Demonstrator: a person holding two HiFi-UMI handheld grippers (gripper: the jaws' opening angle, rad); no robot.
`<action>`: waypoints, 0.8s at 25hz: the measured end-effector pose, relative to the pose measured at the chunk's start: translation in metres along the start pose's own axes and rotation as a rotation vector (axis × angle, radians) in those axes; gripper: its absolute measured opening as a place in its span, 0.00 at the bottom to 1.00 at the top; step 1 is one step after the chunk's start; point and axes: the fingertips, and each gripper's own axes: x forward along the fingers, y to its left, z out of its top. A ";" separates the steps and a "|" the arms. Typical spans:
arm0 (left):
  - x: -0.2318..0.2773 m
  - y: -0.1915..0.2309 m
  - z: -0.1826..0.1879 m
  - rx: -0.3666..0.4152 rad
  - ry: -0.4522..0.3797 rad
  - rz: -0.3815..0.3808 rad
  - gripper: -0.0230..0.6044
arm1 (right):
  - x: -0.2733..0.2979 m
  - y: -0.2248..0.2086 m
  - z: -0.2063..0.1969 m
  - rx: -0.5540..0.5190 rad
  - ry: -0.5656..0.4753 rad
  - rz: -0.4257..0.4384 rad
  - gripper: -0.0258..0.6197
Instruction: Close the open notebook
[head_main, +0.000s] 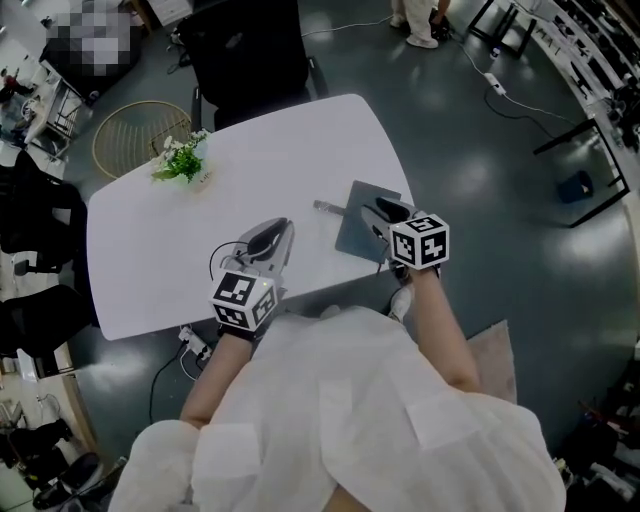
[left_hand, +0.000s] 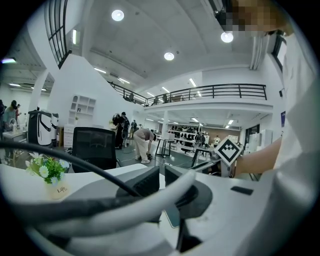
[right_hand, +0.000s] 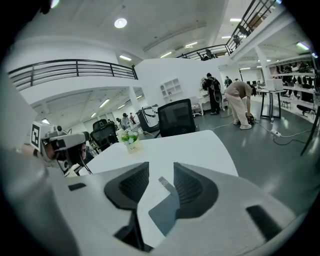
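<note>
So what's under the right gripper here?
The grey notebook, lying flat on the white table. The right gripper, its jaws apart and empty, covers the notebook's right side, so that part can't be seen.

Right gripper (right_hand: 161, 172) at lower centre, jaws apart; grey notebook (right_hand: 165, 212) lies flat on white table (right_hand: 200, 142) below them. Potted plant (right_hand: 130, 138) centre left.
</note>
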 end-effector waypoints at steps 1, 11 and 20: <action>-0.001 0.003 0.001 0.000 -0.003 0.001 0.09 | -0.001 0.002 0.002 -0.003 -0.004 -0.002 0.28; 0.002 0.013 0.009 0.006 -0.021 -0.013 0.09 | -0.044 -0.003 0.026 -0.022 -0.122 -0.066 0.25; 0.013 0.000 0.019 0.027 -0.036 -0.057 0.09 | -0.117 0.005 0.061 -0.132 -0.383 -0.175 0.12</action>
